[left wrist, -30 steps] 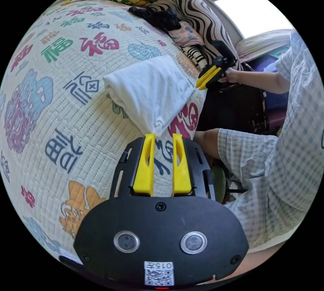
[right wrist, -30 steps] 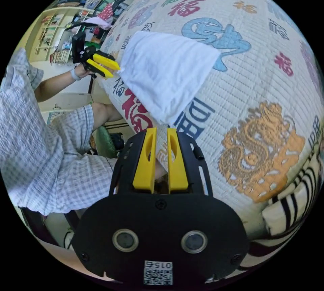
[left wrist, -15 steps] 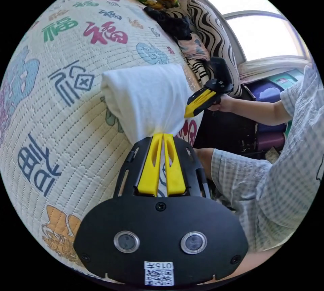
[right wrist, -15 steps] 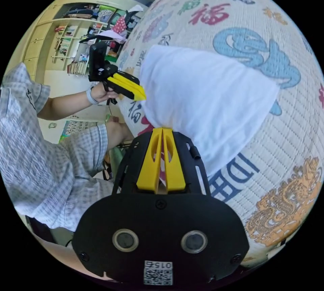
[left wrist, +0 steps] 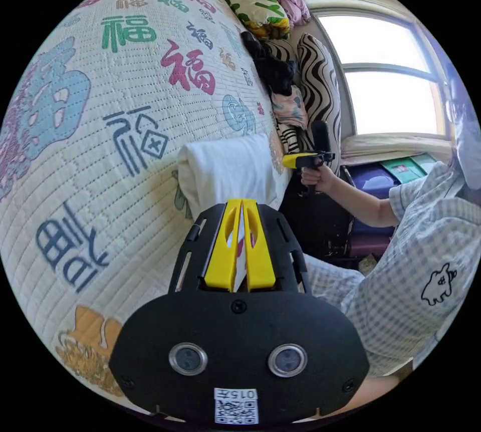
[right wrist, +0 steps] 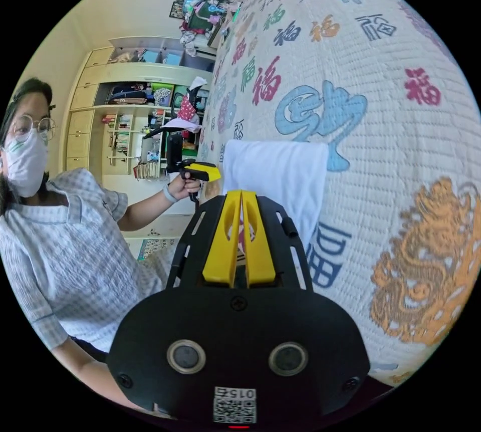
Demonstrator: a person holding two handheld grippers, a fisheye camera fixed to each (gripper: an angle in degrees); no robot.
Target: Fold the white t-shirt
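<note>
Left gripper view: the left gripper (left wrist: 239, 204) has its yellow jaws drawn together, with a thin sliver of white between them that looks like a pinched edge of the white t-shirt (left wrist: 225, 171); I judge it a grasp on the cloth. In the right gripper view the right gripper (right wrist: 241, 195) is likewise clenched, its tips at the shirt's near edge, though whether cloth sits between them I cannot tell.

Beyond the jaws, the shirt lies as a compact folded bundle on the quilted bedspread (left wrist: 100, 116), at the edge of the bed nearest the person (right wrist: 65, 251). Striped cushions (left wrist: 320, 81) and a window (left wrist: 391, 76) lie past it; shelves (right wrist: 125, 136) stand behind the person.

The fold looks nearly complete. To finish well, both grippers should carry the near edge at the same height and pace, keeping it taut so the layers stay square, then lay it down flat before letting go.
</note>
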